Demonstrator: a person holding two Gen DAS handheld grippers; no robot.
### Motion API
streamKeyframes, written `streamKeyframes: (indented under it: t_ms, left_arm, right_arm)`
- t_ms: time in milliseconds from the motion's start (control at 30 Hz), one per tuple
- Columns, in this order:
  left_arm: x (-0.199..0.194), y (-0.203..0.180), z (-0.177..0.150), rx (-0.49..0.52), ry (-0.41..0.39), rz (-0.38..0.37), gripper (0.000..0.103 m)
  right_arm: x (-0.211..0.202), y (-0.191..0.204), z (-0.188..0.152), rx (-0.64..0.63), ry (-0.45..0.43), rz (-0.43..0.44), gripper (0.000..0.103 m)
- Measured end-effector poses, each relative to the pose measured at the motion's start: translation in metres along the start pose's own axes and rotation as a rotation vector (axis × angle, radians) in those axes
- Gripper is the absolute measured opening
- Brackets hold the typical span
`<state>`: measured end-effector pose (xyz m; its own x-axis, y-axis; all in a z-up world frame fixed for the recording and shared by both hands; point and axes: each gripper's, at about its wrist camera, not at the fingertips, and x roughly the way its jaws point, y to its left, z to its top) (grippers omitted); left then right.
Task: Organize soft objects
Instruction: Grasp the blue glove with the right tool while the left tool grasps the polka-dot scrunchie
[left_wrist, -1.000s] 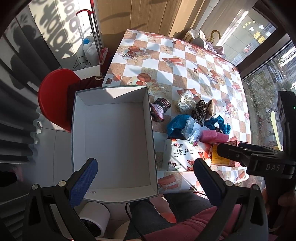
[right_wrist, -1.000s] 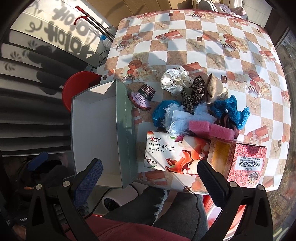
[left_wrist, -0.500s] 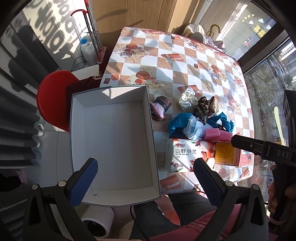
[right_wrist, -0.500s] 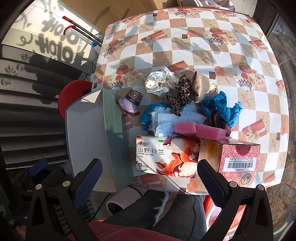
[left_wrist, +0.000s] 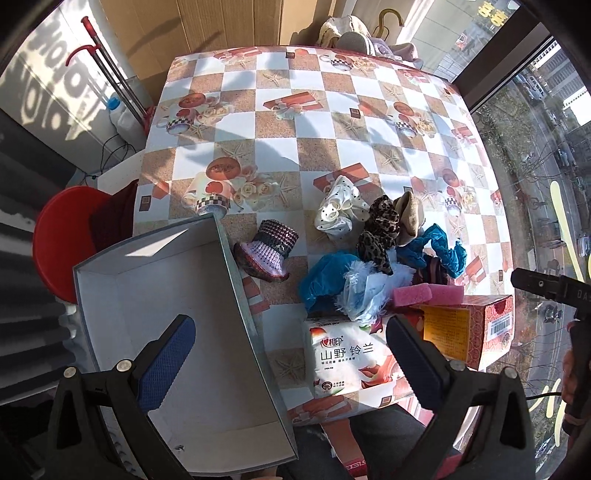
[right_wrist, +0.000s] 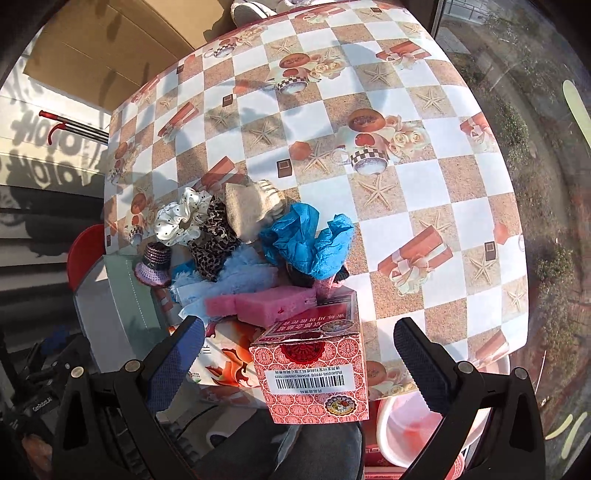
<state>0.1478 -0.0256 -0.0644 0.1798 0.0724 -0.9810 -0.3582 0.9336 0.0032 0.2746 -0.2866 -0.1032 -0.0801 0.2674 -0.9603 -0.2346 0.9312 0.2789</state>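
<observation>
Only my left view shows inside the white box (left_wrist: 177, 314). The pink sponge (right_wrist: 273, 301) lies crosswise. Both my left claw (left_wrist: 286, 354) and right claw (right_wrist: 299, 360) gape, holding nothing.

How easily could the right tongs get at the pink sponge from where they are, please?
Probably yes, though not straight on: the open right tongs face the red box, which stands in front of the pink sponge; its top is bare.

Home setting indicated, likely glazed balcony: table (left_wrist: 280, 122) covered with patterned checkered oilcloth, red plastic stool (left_wrist: 59, 236) beside it, cardboard sheets (left_wrist: 229, 22) leaned at wall, street seen through large window (left_wrist: 535, 155).
</observation>
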Motion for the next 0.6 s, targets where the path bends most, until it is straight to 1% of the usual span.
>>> streamKeyframes:
  t_ms: [167, 267, 400, 533, 600]
  left_arm:
    - [0.054, -0.016, 0.042, 0.049, 0.057, 0.042, 0.103]
    - [0.087, -0.025, 0.058, 0.079, 0.11, 0.035, 0.103]
    - [0.123, -0.035, 0.073, 0.104, 0.154, 0.039, 0.103]
    - [0.155, -0.047, 0.084, 0.116, 0.202, 0.042, 0.103]
    - [0.168, -0.054, 0.088, 0.121, 0.22, 0.045, 0.103]
  right_arm:
    - [0.026, -0.013, 0.026, -0.027, 0.049, -0.026, 0.103]
    - [0.049, -0.013, 0.042, -0.062, 0.086, -0.05, 0.103]
    - [0.084, -0.005, 0.061, -0.13, 0.18, -0.037, 0.103]
    - [0.119, 0.01, 0.074, -0.23, 0.265, -0.085, 0.103]
    - [0.137, 0.014, 0.077, -0.27, 0.32, -0.088, 0.103]
